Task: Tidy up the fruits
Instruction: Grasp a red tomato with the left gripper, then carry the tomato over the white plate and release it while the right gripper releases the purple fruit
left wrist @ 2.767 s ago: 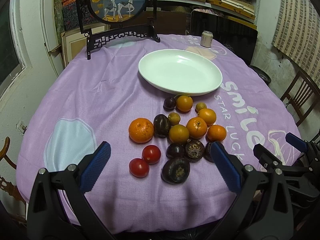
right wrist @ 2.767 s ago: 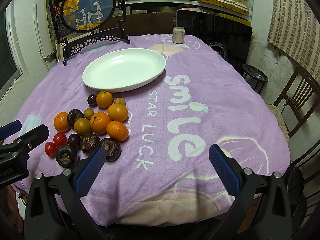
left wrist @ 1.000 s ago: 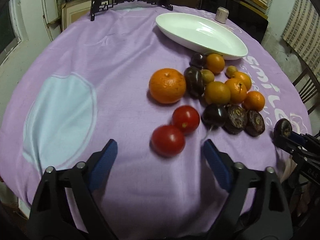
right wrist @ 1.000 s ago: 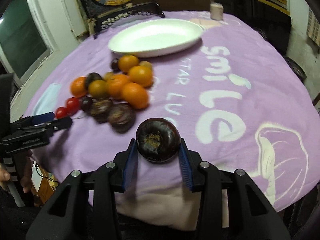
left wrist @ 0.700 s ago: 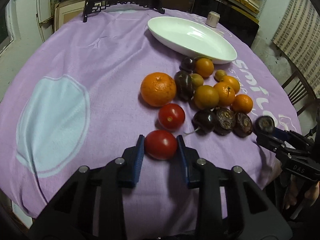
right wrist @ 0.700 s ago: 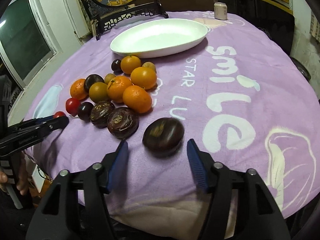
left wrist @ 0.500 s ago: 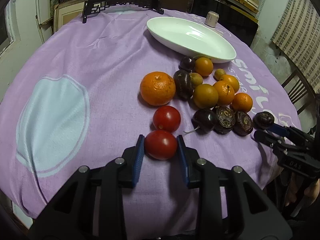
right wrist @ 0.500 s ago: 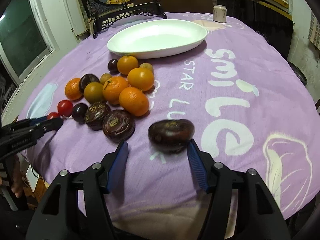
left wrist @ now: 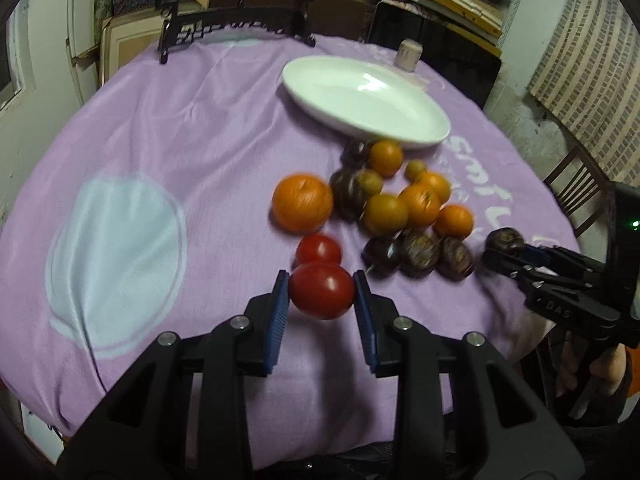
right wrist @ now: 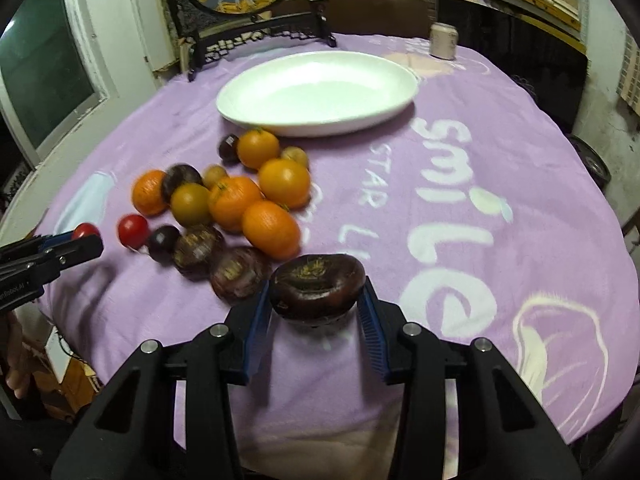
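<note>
Now the left gripper (left wrist: 322,304) clamps a smooth red tomato (left wrist: 322,290); the right gripper (right wrist: 316,308) clamps a wrinkled dark purple fruit (right wrist: 318,290). Ahead, a glossy white oval dish (right wrist: 320,92) sits beyond piled fruit.

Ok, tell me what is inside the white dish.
The white dish shows only bare glossy white, with no fruit inside. Its near rim hides a thin strip of the floor. The fruit pile lies on the cloth before it.

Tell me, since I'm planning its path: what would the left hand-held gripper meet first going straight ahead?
Likely the second red tomato, just beyond the tomato the left hand-held gripper grips; depth is unclear.
</note>
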{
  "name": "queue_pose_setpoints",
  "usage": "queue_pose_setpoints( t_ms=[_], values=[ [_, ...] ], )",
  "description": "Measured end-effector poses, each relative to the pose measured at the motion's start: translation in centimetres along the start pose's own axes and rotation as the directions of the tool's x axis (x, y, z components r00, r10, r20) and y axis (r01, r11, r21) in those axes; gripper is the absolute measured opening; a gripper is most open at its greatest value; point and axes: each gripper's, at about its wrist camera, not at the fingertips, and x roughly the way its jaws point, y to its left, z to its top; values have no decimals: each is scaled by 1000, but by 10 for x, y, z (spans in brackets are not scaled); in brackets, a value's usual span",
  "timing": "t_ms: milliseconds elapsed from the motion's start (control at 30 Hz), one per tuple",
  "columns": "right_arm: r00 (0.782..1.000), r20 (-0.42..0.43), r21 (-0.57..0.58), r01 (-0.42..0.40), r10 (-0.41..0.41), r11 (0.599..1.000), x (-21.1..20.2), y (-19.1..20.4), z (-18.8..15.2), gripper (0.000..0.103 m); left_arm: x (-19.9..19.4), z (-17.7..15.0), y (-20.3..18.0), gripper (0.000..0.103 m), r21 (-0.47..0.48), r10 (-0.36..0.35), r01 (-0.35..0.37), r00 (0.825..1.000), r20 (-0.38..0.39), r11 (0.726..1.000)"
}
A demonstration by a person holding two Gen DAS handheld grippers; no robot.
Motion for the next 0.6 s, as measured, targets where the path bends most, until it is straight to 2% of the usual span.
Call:
queue_pose_setpoints(
  t_ms=[133, 233, 300, 333, 433, 533, 600],
  values=[
    [999, 30, -56, -10, 12, 998, 1, 2, 43, 44, 5, 43, -6, 32, 32, -2, 2, 1000, 18, 999],
    [995, 85, -57, -42, 46, 997, 6, -7, 98, 44, 31, 111, -8, 32, 33, 20, -21, 999, 25, 999],
    [995, 97, -65, -20, 27, 998, 20, -12, 133, 44, 55, 150, -7, 32, 22, 45, -45, 999, 16, 999],
    [996, 91, -77, -1, 8, 997, 34, -15, 154, 44, 75, 177, -8, 32, 14, 62, -62, 998, 3, 998],
    [999, 30, -94, 13, -10, 996, 82, -25, 195, 44, 127, 228, -9, 32, -7, 56, -56, 997, -54, 998],
    [999, -48, -69, 1, -5, 998, 128, -38, 220, 44, 168, 253, -9, 32, -19, 59, -61, 993, -103, 998],
    [998, -64, -51, -10, 6, 999, 142, -42, 225, 44, 191, 264, -9, 32, -30, 61, -65, 989, -133, 997]
  ],
)
